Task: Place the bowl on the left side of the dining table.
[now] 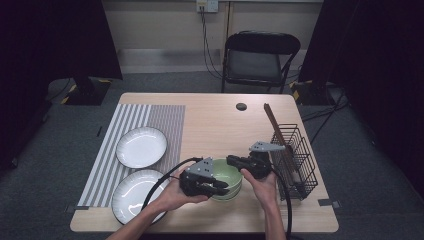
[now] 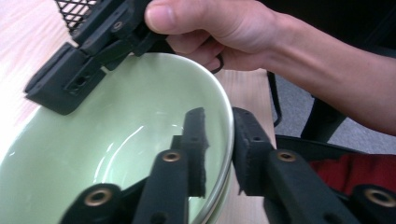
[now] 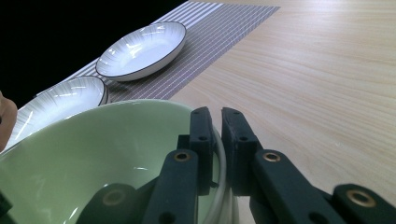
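I see a light wooden table (image 1: 215, 120) with a round green bowl (image 1: 226, 176) near its front edge. My left gripper (image 2: 219, 154) has one jaw on each side of the bowl's rim. My right gripper (image 3: 217, 144) pinches the rim on the other side.

bowl (image 1: 226, 179) front-centre on table (image 1: 215, 120) | plates (image 1: 141, 146) left on mat (image 1: 165, 120) | rack (image 1: 295, 155) right

The high view looks forward and down over the whole table (image 1: 210, 120), while each gripper view peers close along its own fingers (image 2: 196, 140) at the shared green bowl (image 3: 93, 154) straddled by them.
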`<state>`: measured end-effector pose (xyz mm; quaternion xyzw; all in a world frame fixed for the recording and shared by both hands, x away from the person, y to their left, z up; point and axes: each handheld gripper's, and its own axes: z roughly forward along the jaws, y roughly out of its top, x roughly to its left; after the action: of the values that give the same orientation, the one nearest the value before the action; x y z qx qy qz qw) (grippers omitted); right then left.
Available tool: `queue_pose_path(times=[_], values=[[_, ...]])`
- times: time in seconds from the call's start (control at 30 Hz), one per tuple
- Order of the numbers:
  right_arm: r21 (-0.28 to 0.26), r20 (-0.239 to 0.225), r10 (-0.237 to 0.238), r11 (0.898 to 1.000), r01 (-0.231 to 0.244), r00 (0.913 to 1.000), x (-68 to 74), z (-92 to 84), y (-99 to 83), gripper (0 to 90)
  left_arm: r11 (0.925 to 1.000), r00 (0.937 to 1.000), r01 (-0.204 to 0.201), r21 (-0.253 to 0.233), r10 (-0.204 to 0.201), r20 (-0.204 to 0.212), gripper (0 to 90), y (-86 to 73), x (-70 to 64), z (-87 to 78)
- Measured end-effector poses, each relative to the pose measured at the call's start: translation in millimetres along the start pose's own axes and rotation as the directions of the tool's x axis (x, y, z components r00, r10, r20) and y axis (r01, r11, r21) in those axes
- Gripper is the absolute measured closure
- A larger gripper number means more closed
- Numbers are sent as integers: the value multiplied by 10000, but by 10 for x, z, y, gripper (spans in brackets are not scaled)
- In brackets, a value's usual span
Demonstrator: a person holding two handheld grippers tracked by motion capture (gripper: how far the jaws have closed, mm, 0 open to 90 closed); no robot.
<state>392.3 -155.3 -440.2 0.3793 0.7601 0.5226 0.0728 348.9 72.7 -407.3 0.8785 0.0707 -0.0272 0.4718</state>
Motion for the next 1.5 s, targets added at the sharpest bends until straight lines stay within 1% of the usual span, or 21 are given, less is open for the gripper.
queue_pose_path(times=[0.1,0.13,0.17,0.2,0.27,0.33,0.37,0.43,0.53,0.6,0.67,0.77,0.97,1.03,1.13,1.3,1.37,1.4,1.43,1.47,1.5], values=[[38,39,-81,10000,81,10000,3,-3,1,836,10000,9996,-13,46,12,266,817,10,30,2],[100,65,-112,9999,111,9999,7,-7,3,830,9999,9991,141,-6,-140,392,827,7,43,5],[126,87,-135,9998,134,9999,8,-9,4,821,9999,9991,141,-6,-140,392,836,7,43,5],[156,115,-162,9998,160,9998,6,-14,6,810,9994,9979,334,-118,-327,565,838,15,61,14],[166,103,-166,9997,165,9998,-6,-26,6,806,9998,9986,205,-67,-201,494,840,49,56,-1],[179,63,-157,9997,156,9999,-18,-29,3,804,9989,9966,448,-134,-438,698,842,62,87,-16],[192,32,-182,9997,182,9998,-21,-31,0,804,9989,9966,448,-134,-438,698,843,62,87,-16],[234,50,-225,9995,224,9997,-19,-37,-4,801,9966,9932,719,-399,-678,950,847,85,129,-48],[287,-9,-192,9994,192,9998,-34,-44,-12,792,9944,9898,872,-602,-797,1178,858,140,161,-79],[369,-68,-196,9991,198,9998,-44,-42,-20,791,9936,9903,890,-689,-808,1129,863,180,173,-109],[489,-86,-197,9986,201,9998,-45,-29,-32,801,9949,9904,847,-552,-780,1144,871,198,185,-117],[480,-117,-163,9987,168,9998,-50,-25,-38,804,9967,9921,705,-402,-659,1069,872,184,168,-111],[490,-31,-264,9984,265,9996,-30,-13,-30,809,9968,9919,753,-278,-720,1043,862,172,165,-118],[480,-41,-240,9986,242,9997,-32,-13,-32,809,9964,9905,787,-321,-746,1153,789,170,164,-138],[460,-47,-216,9987,218,9998,-32,-14,-35,809,9988,9947,476,-148,-461,920,763,178,151,-203],[464,-29,-226,9987,227,9997,-30,-14,-35,809,9985,9972,395,374,-418,626,675,138,181,-250],[473,-28,-221,9986,222,9998,-31,-13,-32,809,9956,9982,266,904,-312,503,599,133,190,-228],[477,-24,-226,9986,227,9997,-30,-13,-32,808,9914,9991,133,1303,-186,392,557,140,190,-213],[480,-25,-223,9986,224,9997,-30,-13,-32,808,9869,9997,-106,1612,71,224,556,145,180,-191],[480,-27,-229,9986,230,9997,-31,-13,-32,808,9843,9997,-195,1753,172,151,556,153,182,-175],[482,-25,-233,9986,234,9997,-30,-13,-32,808,9832,9997,-118,1824,73,254,553,155,192,-147]])
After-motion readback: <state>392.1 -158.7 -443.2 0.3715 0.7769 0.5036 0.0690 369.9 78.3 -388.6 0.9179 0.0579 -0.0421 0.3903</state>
